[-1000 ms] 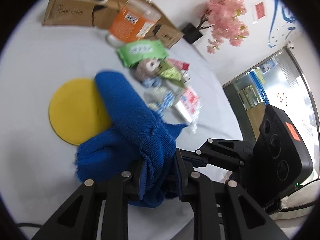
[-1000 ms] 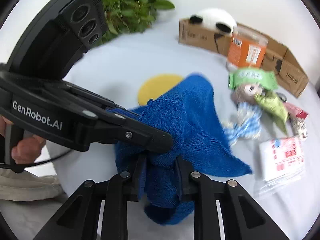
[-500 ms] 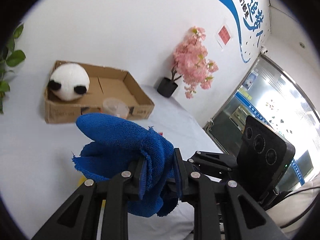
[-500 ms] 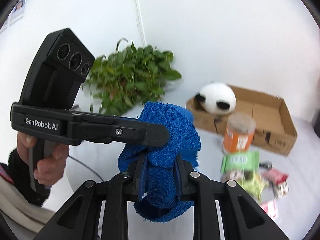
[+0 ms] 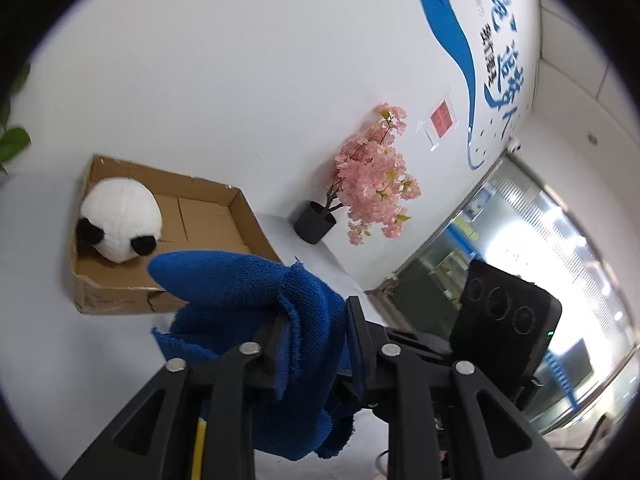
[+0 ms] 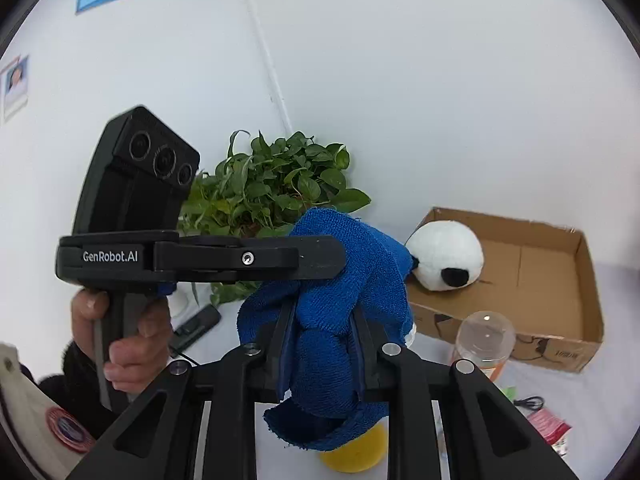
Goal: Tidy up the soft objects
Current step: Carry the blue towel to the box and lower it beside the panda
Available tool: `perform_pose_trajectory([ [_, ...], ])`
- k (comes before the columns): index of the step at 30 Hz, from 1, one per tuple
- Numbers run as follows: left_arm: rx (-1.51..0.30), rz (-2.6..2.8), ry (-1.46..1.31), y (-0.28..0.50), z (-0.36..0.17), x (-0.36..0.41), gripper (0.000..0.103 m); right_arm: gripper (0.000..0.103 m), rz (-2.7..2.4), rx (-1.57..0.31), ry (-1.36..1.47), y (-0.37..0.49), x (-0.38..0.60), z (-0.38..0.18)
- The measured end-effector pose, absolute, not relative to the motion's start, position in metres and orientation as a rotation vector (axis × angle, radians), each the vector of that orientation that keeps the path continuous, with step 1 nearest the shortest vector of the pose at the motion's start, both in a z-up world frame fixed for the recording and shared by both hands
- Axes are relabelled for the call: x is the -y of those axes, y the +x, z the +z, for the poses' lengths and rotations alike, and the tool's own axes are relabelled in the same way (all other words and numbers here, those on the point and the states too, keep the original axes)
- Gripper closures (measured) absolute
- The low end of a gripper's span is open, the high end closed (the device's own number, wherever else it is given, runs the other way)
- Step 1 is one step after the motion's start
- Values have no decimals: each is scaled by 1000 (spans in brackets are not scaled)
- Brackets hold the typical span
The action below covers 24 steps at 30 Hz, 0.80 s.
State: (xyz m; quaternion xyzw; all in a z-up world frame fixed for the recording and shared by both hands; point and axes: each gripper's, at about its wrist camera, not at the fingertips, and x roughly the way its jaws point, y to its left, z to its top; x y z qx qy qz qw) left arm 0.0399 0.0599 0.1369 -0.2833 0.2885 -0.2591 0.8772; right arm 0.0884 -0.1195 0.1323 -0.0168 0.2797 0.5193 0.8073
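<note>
A blue towel (image 5: 256,304) hangs bunched in the air between both grippers, well above the table. My left gripper (image 5: 314,334) is shut on one bunch of the blue towel. My right gripper (image 6: 322,342) is shut on another bunch of the blue towel (image 6: 344,300), whose lower edge droops below the jaws. In the right wrist view the left gripper (image 6: 324,258) comes in from the left, held by a hand (image 6: 128,332). A panda plush (image 5: 118,220) lies in a cardboard box (image 5: 236,208) at the back of the table; it shows too in the right wrist view as panda plush (image 6: 446,256) and cardboard box (image 6: 552,280).
A yellow disc (image 6: 356,454) lies on the white table under the towel. An orange bottle (image 6: 486,342) stands before the box, with a red packet (image 6: 548,428) at right. A green plant (image 6: 272,192) and a remote (image 6: 196,326) are at back left, a pink blossom tree (image 5: 372,180) by the wall.
Both grippers have risen with the blue towel, lifting it off the table. The views have tipped up from the tabletop toward the wall, and most of the table's small items have left view.
</note>
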Motion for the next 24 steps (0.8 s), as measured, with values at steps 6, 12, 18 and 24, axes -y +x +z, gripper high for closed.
perform_pose_trajectory([
  [6,-826,-549,-736,61,52,-60,80,81,1057,-797,-82,104,107,76],
  [12,-978,-484,-918,22,-32,-63,81,83,1090,-1031,-107,79,96,-1],
  [18,-994,-375,-950,-19,-50,-87,81,83,1276,-1019,-100,53,72,-18],
  [24,-917,-294,-876,-48,-22,-97,80,83,1363,-987,-80,32,55,-29],
])
